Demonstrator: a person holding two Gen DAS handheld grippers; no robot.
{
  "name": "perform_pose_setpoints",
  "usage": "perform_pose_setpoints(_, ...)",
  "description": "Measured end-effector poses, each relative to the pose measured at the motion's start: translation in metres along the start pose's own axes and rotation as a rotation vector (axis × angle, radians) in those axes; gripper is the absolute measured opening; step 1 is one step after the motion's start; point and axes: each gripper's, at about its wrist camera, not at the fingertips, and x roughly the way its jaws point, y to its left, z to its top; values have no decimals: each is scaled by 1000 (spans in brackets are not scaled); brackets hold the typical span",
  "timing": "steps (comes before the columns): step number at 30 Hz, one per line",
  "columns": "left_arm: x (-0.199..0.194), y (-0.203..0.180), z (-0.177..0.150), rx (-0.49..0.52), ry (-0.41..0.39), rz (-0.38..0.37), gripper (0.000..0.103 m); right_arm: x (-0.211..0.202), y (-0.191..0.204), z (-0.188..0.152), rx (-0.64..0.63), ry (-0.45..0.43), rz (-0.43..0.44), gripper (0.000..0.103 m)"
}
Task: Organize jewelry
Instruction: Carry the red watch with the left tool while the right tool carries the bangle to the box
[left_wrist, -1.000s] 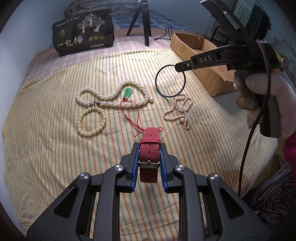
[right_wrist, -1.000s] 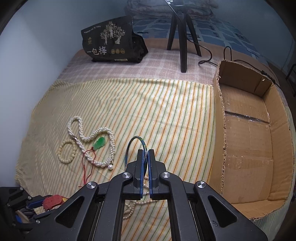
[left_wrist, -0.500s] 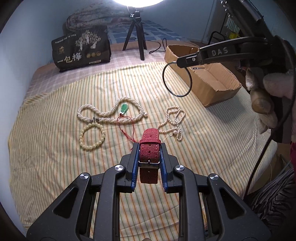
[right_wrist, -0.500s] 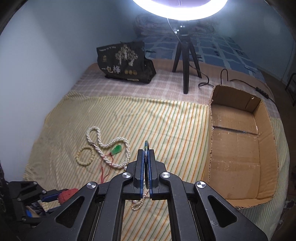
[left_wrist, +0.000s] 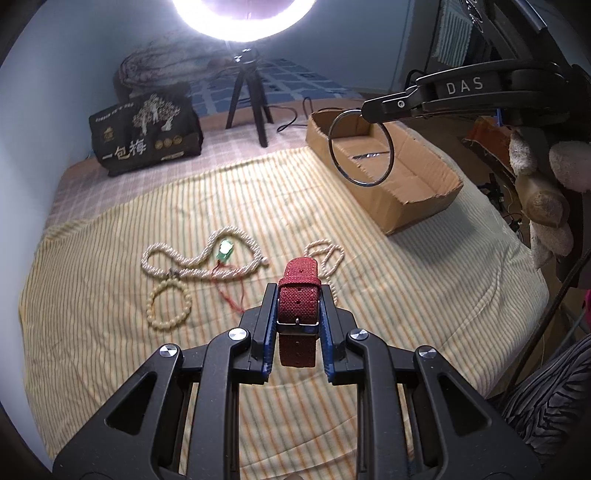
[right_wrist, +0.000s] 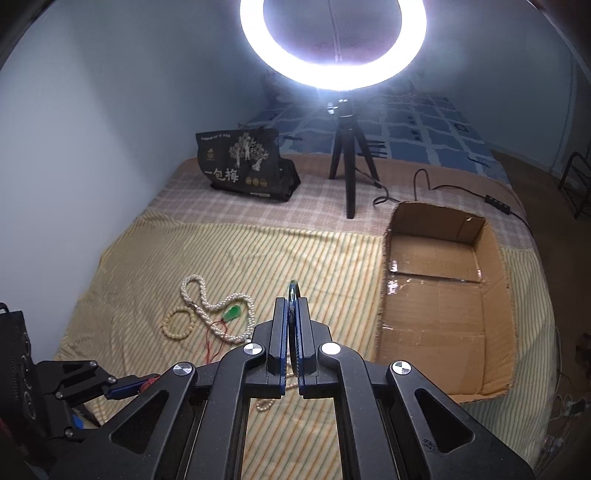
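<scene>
Two grippers aloft: left gripper (left_wrist: 297, 295) clamps red woven watch strap (left_wrist: 298, 295); right gripper (right_wrist: 291, 306) pinched on thin dark bangle (left_wrist: 361, 147), w/ open cardboard box (right_wrist: 495, 240) beyond.

A red woven watch strap (left_wrist: 297, 303) with a metal buckle is pinched above the striped bedspread (left_wrist: 110, 280), while a thin dark bangle (left_wrist: 361, 147) hangs upright in front of an open cardboard box (left_wrist: 417, 192). On the spread lie a long pearl necklace (left_wrist: 199, 258), a green pendant (left_wrist: 224, 251) on red cord, a cream bead bracelet (left_wrist: 169, 308) and a smaller pearl strand (left_wrist: 327, 256).
</scene>
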Motion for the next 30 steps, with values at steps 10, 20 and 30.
perform_pose_setpoints(10, 9, -32, 26, 33, -18, -49, 19, -23, -53, -4, 65, -25, -77, 2)
perform_pose_setpoints(20, 27, -54, 67, 45, -38, -88, 19, -40, -114, -11, 143, -39, -138, 2)
perform_pose_setpoints(30, 68, -75, 101, 23, -15, -134, 19, -27, -144, -6, 154, -32, -147, 2)
